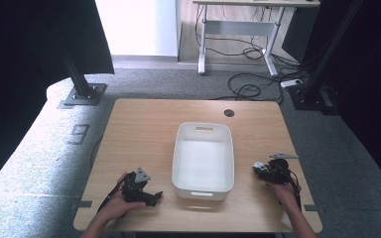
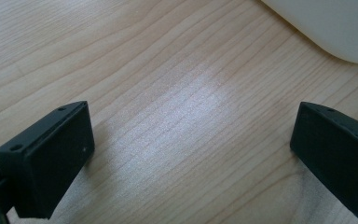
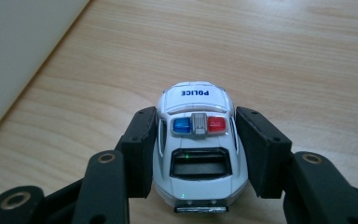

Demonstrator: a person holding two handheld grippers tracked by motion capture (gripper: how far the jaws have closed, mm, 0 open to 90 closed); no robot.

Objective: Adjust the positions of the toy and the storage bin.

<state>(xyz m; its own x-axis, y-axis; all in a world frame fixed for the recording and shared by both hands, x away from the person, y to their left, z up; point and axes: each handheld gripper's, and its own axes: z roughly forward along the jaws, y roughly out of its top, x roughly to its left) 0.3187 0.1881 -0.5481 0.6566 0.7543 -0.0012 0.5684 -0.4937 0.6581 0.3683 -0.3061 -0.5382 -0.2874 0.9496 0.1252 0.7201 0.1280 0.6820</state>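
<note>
Right tool (image 3: 196, 140) clamped on toy police car (image 3: 196, 149), jaws pressed to both flanks, car's hood pointing away from camera. Car low over wooden worktop (image 1: 139, 124), just right of white bin (image 1: 203, 158). Left tool (image 2: 193, 149) spread wide, nothing between jaws, near bin's left corner.

white police car (image 3: 196, 149), white bin (image 1: 203, 159), wood-grain table (image 1: 144, 129)
</note>
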